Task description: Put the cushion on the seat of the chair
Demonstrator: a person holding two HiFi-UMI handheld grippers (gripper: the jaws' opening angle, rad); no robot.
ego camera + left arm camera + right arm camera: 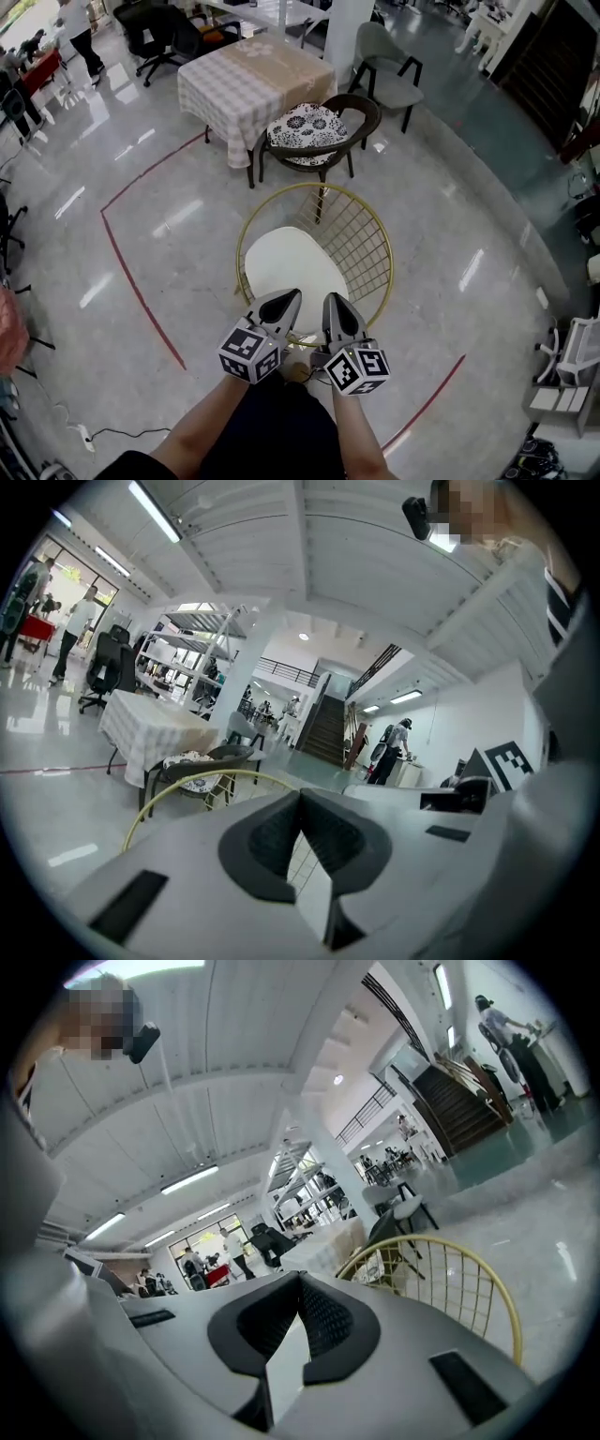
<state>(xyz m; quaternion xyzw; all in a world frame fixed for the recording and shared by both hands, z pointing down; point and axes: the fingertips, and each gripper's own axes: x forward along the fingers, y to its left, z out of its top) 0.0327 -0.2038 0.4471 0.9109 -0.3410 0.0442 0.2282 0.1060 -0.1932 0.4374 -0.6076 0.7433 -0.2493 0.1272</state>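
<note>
the fingers of the left gripper point(288, 299) are pressed together at the tips with nothing held, and the fingers of the right gripper point(334, 302) are closed and empty too. both hang side by side over the near edge of the white cushion point(286, 261), which lies flat on the seat of the gold wire chair point(320, 187). beyond stand a dark chair point(361, 105) and a checked table point(246, 80).

Left claw point(285, 302) and right claw point(335, 306) are held side by side, both closed, pointing away from the person.
</note>
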